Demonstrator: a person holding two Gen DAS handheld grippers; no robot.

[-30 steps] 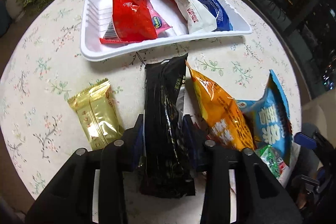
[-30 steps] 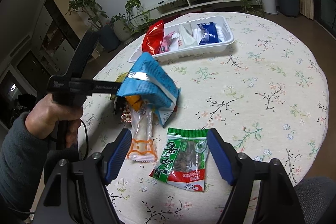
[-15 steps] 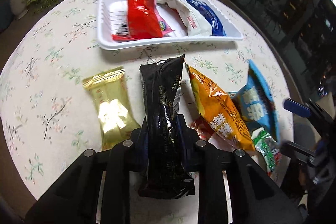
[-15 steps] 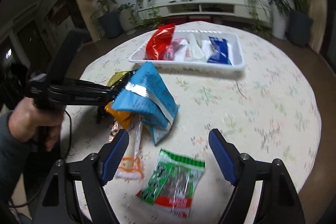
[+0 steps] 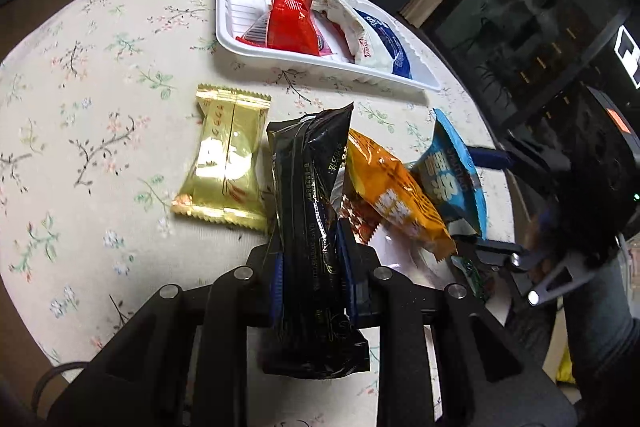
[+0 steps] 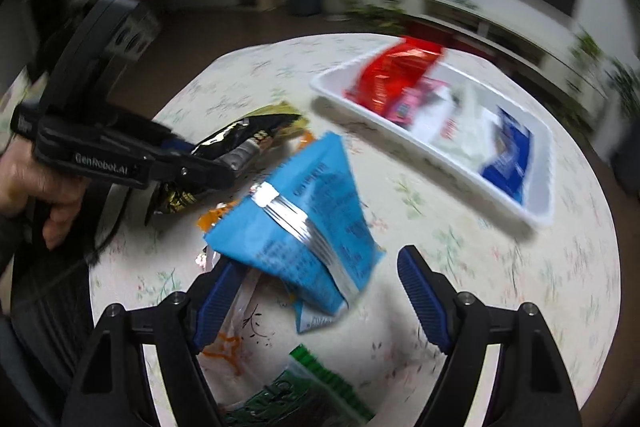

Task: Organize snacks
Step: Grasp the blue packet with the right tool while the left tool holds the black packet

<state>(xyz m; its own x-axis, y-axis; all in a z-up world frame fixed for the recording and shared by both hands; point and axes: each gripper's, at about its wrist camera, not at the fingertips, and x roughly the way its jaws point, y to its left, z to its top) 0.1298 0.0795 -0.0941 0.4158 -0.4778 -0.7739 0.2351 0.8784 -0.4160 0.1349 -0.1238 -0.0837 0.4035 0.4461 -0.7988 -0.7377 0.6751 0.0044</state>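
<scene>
My left gripper [image 5: 310, 259] is shut on a long black snack packet [image 5: 310, 187] and holds it off the table; it also shows in the right wrist view [image 6: 236, 143]. A white tray [image 5: 320, 61] at the far side holds a red bag [image 5: 298, 15] and a white-and-blue packet [image 5: 380, 35]. A gold packet [image 5: 226, 163], an orange bag [image 5: 394, 195] and a blue bag [image 5: 452, 179] lie on the table. My right gripper [image 6: 316, 295] is open, its fingers either side of the blue bag [image 6: 304, 223].
A green packet [image 6: 304, 395] and a clear orange-printed packet [image 6: 228, 343] lie near the table's front edge. The round floral table [image 5: 100, 87] drops off close by. Plants and a low cabinet stand behind.
My left gripper has closed on the black packet and lifted it, swinging left. My right gripper has moved forward and left, from over the green packet to around the blue bag.
</scene>
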